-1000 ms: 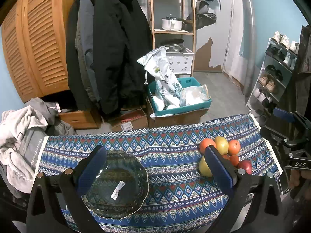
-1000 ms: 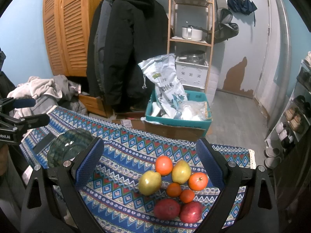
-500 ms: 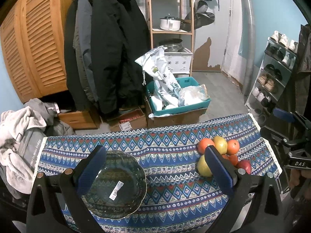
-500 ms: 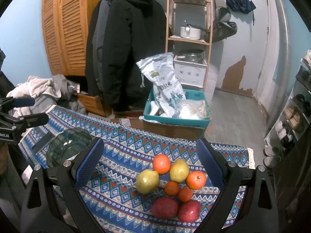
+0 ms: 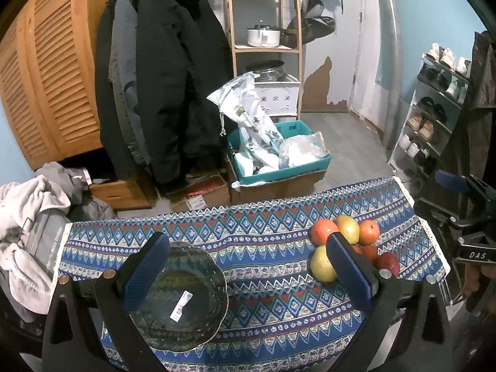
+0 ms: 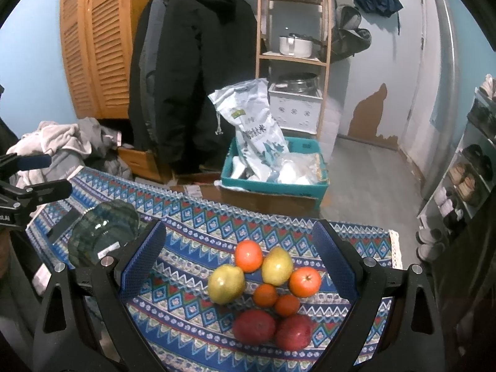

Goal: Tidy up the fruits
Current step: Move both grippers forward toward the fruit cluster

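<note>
Between wide right tongs (image 6: 240, 268), clustered fruits (image 6: 263, 288) look seemingly unblemished; left tongs (image 5: 248, 268) wide.

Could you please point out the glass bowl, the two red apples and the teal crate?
glass bowl (image 5: 183, 297), left wrist view, inner base.
two red apples (image 6: 254, 327), right wrist view, left apple's top.
teal crate (image 6: 272, 189), right wrist view, front wall.

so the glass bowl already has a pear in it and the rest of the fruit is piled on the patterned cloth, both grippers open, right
Not quite: the glass bowl holds no fruit, only a sticker shows in it, as the left wrist view shows. Both pears sit in the pile on the patterned cloth. The left gripper and right gripper are open.
</note>
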Tool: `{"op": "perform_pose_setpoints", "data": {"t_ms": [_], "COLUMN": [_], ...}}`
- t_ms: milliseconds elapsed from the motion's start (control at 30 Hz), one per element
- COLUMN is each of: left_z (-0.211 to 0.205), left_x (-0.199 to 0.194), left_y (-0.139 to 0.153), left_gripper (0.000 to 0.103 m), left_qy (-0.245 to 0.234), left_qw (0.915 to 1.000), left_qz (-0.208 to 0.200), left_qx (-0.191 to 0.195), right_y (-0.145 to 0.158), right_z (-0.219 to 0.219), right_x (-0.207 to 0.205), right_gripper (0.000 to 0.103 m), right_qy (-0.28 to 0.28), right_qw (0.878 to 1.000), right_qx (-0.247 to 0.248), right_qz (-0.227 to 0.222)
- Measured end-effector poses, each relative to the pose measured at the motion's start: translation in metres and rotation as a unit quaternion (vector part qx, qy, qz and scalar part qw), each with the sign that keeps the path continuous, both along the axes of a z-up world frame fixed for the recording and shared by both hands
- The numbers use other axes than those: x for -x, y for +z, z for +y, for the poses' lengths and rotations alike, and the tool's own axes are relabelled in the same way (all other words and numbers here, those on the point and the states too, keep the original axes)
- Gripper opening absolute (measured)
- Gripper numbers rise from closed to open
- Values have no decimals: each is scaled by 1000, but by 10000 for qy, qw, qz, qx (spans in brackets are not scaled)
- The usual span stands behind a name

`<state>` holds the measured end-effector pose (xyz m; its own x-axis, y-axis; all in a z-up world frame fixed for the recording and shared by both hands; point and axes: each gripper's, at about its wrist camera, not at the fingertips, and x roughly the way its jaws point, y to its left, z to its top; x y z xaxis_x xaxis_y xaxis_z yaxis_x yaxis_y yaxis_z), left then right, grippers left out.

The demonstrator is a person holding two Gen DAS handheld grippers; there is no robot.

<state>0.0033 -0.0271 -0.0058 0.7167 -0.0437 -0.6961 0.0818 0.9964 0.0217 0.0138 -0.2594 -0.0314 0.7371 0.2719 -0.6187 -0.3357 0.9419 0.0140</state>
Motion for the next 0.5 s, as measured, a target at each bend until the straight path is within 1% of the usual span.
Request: {"op": "perform_pose_setpoints", "data": {"t_ms": [67, 133, 267, 500], "left_z": [-4, -8, -17, -34], "left_x": [0, -3, -6, -14], "left_y": [-3, -8, -19, -47], "left_gripper": [102, 102, 102, 102], "left_qy": [-34, -100, -234, -450], "left_qw": [10000, 9999, 9995, 9970], "left_qz": [-20, 105, 213, 621], "left_qx": [-33, -37, -44, -77], "right_y": [-3, -7, -17, -50], "right_z": [-2, -7, -16, -39], "right_x": [-2, -4, -11, -23], "right_gripper": [94, 94, 94, 94], "right_qy": [-38, -82, -204, -502], "right_qw": [10000, 9998, 9990, 9945], "right_qx": [63, 111, 199, 389], "right_qz": [59, 132, 340, 828]}}
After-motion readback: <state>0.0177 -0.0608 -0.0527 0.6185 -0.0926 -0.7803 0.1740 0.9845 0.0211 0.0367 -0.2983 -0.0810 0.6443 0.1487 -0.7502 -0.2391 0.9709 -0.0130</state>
